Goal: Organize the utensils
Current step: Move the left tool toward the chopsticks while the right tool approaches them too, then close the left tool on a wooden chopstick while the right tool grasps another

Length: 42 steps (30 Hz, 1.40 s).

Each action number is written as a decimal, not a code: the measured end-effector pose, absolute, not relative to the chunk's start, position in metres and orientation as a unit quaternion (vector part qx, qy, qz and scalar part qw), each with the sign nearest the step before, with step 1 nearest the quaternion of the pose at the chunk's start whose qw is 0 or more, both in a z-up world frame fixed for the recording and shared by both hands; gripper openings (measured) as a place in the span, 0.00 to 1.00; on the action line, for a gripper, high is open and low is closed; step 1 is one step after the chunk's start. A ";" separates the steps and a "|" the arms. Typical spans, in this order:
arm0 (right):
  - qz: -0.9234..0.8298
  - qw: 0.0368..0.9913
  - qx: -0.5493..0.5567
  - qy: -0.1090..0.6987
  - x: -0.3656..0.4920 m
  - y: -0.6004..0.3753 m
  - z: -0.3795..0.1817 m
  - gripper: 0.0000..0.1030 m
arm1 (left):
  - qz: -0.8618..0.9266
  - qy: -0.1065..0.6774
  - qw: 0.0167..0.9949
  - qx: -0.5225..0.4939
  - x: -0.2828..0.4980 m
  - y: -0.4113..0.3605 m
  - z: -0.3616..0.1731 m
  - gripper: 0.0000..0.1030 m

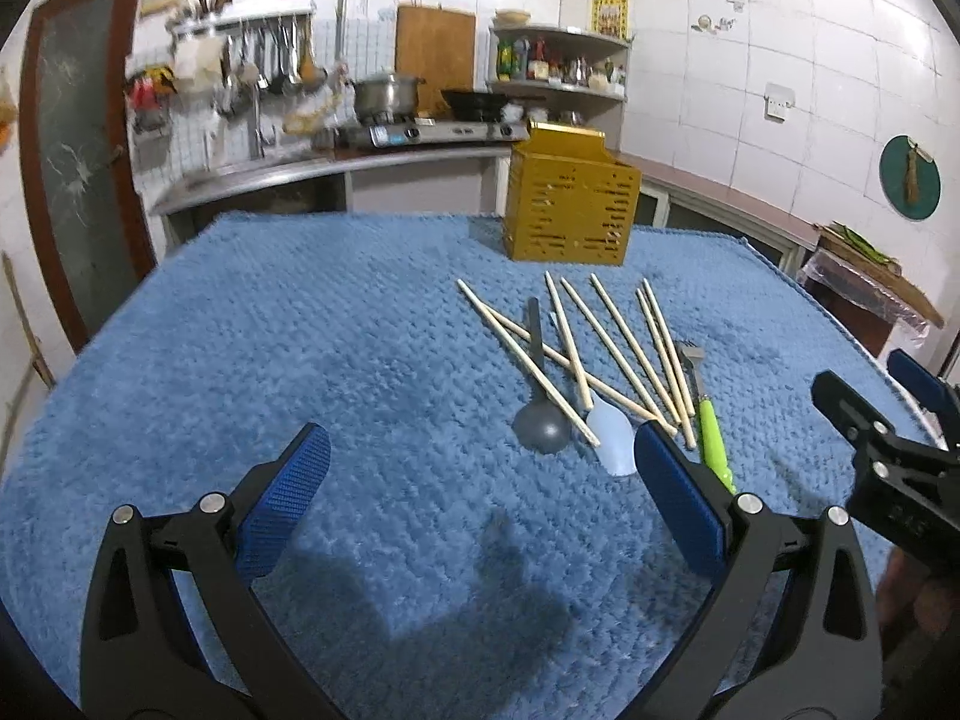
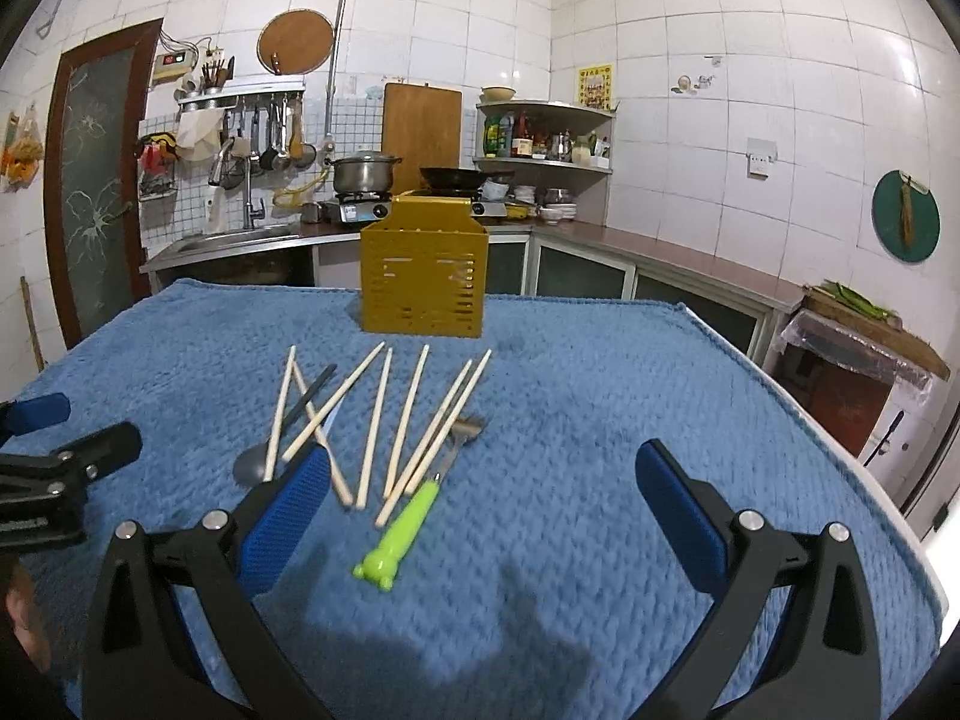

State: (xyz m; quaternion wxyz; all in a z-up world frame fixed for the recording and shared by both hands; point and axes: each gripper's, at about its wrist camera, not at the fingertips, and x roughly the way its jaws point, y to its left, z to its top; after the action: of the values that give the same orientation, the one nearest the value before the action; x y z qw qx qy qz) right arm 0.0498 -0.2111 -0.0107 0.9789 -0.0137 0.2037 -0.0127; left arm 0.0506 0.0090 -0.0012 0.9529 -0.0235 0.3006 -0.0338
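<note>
Several wooden chopsticks (image 1: 606,348) lie fanned on the blue mat, crossing a dark grey spoon (image 1: 540,426) and a pale blue spoon (image 1: 612,438). A fork with a green handle (image 1: 711,432) lies to their right. A yellow slotted utensil holder (image 1: 570,204) stands upright at the mat's far side. My left gripper (image 1: 480,468) is open and empty, just left of the pile. In the right wrist view the chopsticks (image 2: 408,420), green-handled fork (image 2: 408,522), grey spoon (image 2: 252,465) and holder (image 2: 423,276) show ahead. My right gripper (image 2: 480,480) is open and empty, near the fork handle.
The blue fuzzy mat (image 2: 600,420) covers the table; its right edge (image 2: 840,438) drops off beside a covered stool (image 2: 840,372). A kitchen counter with a stove (image 2: 372,204) and a sink (image 2: 240,240) runs behind. The left gripper (image 2: 66,462) shows at the left edge of the right wrist view.
</note>
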 end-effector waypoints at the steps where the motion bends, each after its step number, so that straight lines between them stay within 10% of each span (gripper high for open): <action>1: -0.014 0.978 -0.017 0.208 0.055 -0.211 -0.009 0.96 | -0.034 0.312 0.949 -0.026 0.057 0.011 -0.001 0.95; 42: -0.059 0.920 -0.006 0.386 0.330 -0.237 -0.054 0.96 | 0.014 0.419 0.907 -0.040 0.310 0.004 -0.025 0.95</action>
State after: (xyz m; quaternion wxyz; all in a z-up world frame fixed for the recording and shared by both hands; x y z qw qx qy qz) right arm 0.3302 -0.2373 -0.0539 0.9204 -0.0062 0.3864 -0.0593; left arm 0.3100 0.0043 -0.0246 0.9069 -0.0400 0.4193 0.0144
